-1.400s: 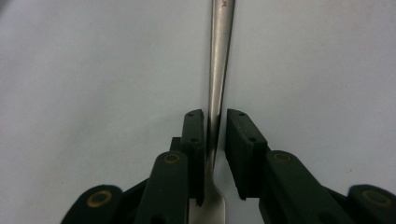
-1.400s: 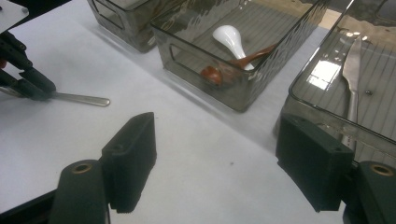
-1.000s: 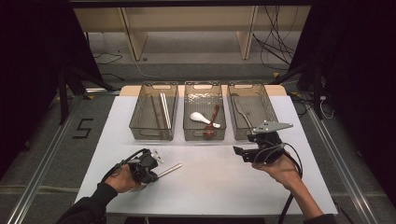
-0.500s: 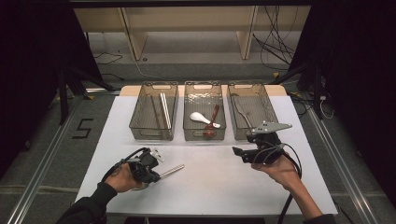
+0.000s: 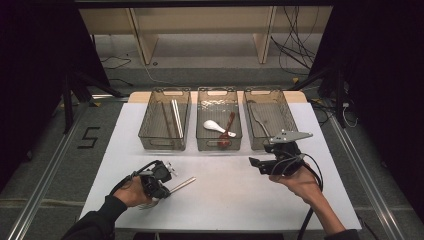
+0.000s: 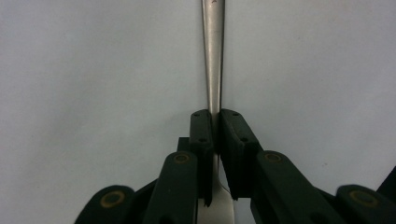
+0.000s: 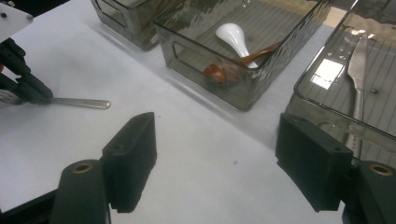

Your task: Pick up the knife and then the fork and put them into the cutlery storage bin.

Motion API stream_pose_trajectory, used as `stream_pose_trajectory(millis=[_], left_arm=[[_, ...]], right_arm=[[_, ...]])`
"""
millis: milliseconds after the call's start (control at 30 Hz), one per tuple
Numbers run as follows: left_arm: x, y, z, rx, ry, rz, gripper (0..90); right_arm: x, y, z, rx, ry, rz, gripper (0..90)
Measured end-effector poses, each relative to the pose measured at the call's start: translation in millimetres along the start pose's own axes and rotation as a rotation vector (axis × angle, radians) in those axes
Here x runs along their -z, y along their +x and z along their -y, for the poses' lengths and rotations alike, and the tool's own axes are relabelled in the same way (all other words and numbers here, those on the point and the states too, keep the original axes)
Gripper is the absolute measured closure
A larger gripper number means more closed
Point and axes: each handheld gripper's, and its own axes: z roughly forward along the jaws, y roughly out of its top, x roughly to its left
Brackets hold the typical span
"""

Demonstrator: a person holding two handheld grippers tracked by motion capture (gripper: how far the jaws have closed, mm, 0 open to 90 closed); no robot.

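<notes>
While the left hand-held gripper (image 6: 214, 154) sits low over the near left of the white counter (image 5: 225, 190), its two black jaws are pinched almost together on the neck of a metal fork (image 6: 212, 56), just where the handle widens toward the head. In the left gripper view the slim steel handle runs straight up and away from the pads, lying over the white surface. In the high view the same handle sticks out to the right of the left hand (image 5: 131, 191), and the fork's tines show faintly on the near side of the gripper, close to the counter's front edge.

Over on the right, the right hand-held gripper (image 7: 215, 158) is held above the counter with its jaws spread wide and nothing between them; it faces left across the surface, and its own view takes in the fork handle and the left gripper farther off.

At the back of the counter three clear bins stand in a row. In the left bin (image 5: 150, 127) lie long thin sticks, seemingly chopsticks. A white spoon (image 5: 214, 126) and a brown spoon (image 5: 227, 134) lie in the middle bin (image 5: 218, 145). Just behind the right gripper, the right bin (image 5: 287, 112) holds metal cutlery (image 7: 359, 70)
</notes>
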Motion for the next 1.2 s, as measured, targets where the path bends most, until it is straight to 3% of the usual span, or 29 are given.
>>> stream_pose_trajectory(millis=[400,967,1200], left_arm=[[0.6,0.8,1.8,0.005,-0.016,0.001,83.8],[14.3,2.8,1.3,0.026,-0.115,0.011,84.0],[25.9,-3.9,-4.3,0.017,-0.169,0.01,84.0]], right_arm=[[0.7,0.0,-0.2,0.002,-0.003,0.004,30.0],[-0.4,1.4,-0.1,0.006,-0.001,-0.001,30.0],[-3.2,8.3,-1.1,0.021,0.001,-0.022,30.0]])
